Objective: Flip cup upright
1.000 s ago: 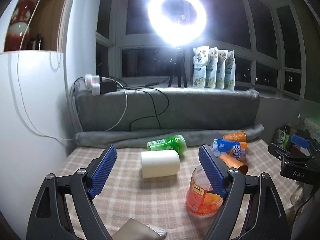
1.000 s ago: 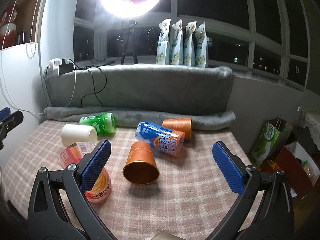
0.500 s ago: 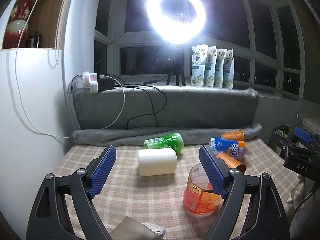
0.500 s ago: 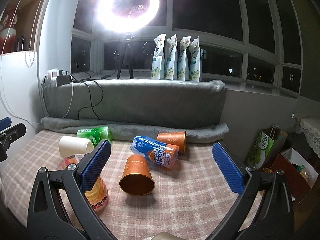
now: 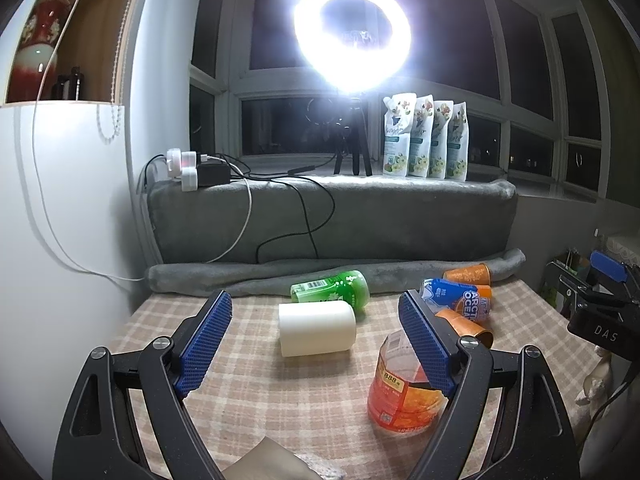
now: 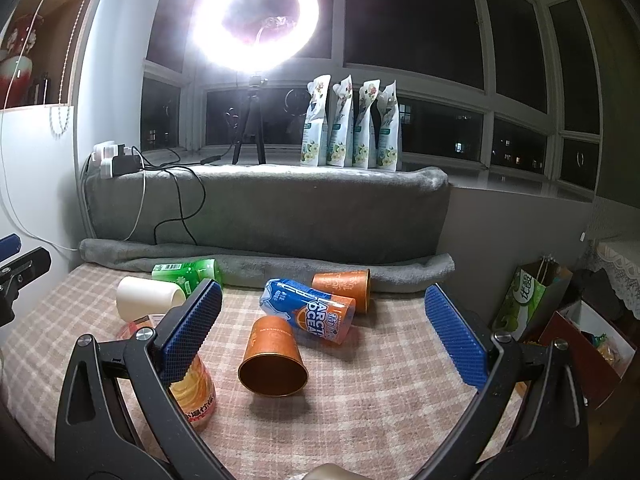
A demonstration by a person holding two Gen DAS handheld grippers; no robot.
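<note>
copper-orange cup (image 6: pixel 273 361) lies on its side on the checked cloth (image 6: pixel 360 408), a smooth tapered cone with its wide round mouth facing near and its narrow base pointing far; in the left wrist view only a sliver of it (image 5: pixel 464 326) shows behind a blue pad. just beyond it lies a blue and orange can-shaped cup (image 6: pixel 308 311), glossy and printed, also on its side, and behind that a second copper cup (image 6: pixel 343 287) rests against a rolled grey fleece blanket (image 6: pixel 400 270). to the left lie a plain white cylinder cup (image 5: pixel 317 328) with a matt surface and a green printed cup (image 5: pixel 332 291), touching or nearly so. a clear plastic jar with an orange label (image 5: pixel 400 392) stands near the left side.

the right gripper (image 6: pixel 324 334) hangs above the cloth, its ribbed blue pads spread wide with the copper cup between and beyond them, gripping nothing. the left gripper (image 5: pixel 316 344) is likewise splayed and empty, the white cup framed in its gap. a ring light (image 6: pixel 256 16) glares from the far sill beside four soft standing pouches (image 6: pixel 352 124).
</note>
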